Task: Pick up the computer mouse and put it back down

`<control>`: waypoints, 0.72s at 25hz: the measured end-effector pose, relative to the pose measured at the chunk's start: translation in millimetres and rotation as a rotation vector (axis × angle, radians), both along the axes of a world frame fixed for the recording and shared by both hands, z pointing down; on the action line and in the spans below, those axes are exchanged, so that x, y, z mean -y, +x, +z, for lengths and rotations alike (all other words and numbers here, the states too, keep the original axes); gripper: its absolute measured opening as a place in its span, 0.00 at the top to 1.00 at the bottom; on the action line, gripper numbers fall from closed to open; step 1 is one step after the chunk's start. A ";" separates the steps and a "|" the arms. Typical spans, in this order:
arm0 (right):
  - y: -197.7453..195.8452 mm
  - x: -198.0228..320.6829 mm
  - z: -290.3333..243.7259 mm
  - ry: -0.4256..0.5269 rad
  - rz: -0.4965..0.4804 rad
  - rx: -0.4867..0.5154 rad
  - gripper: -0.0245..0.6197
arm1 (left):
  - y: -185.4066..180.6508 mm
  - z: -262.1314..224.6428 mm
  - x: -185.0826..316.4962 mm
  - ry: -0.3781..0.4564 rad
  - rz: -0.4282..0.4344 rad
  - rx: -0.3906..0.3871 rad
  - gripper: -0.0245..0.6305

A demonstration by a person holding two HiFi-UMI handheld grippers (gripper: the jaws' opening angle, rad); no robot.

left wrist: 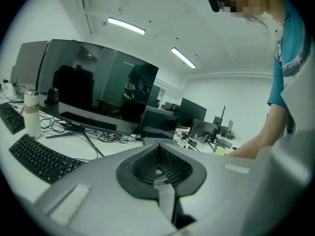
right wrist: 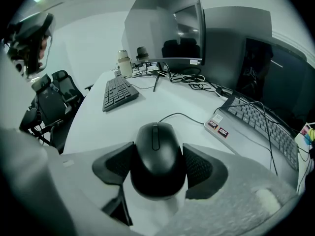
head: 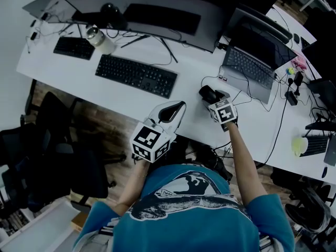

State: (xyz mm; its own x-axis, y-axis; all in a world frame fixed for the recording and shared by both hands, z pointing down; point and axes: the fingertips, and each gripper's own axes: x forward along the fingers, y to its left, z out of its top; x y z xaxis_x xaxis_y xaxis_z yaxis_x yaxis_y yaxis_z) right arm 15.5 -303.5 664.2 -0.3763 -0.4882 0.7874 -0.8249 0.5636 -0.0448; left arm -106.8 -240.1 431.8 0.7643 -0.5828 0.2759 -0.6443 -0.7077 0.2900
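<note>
A: On the white desk, head view first: where to look for the mouse?

B: Near the front edge, just left of the laptop and right of the keyboard. Sits at the tips of the right gripper, angled steeply down onto it.

A: And the left gripper?

B: At the desk's front edge, apart from the mouse, aimed roughly toward the monitor.

A: Left gripper view next. Jaws?

B: Clenched, ribbed pads pressed flat together along one seam, nothing between. Beyond: keyboard at left, a pale bottle upright beside it, the dark monitor behind.

A: Right gripper view, then. Grasping anything?

B: Grasping the mouse. Spread wide, one black pad against each flank, the scroll wheel pointing away from the camera. Cable curving off from the nose toward the laptop at right.

A: Lifted or resting?

B: Hard to tell from this view; low over the desk at most.
</note>
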 end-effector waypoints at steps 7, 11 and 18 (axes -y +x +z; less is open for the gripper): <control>3.9 -3.6 -50.4 0.110 0.051 0.102 0.49 | 3.8 -0.5 -1.3 0.000 0.007 0.002 0.94; 7.1 -9.1 -93.9 0.204 0.056 0.135 0.49 | 14.1 -1.0 -3.9 0.002 0.030 -0.001 0.94; 22.8 -32.0 -171.9 0.354 0.086 0.177 0.49 | 33.0 -3.3 -10.4 0.008 0.063 -0.004 0.94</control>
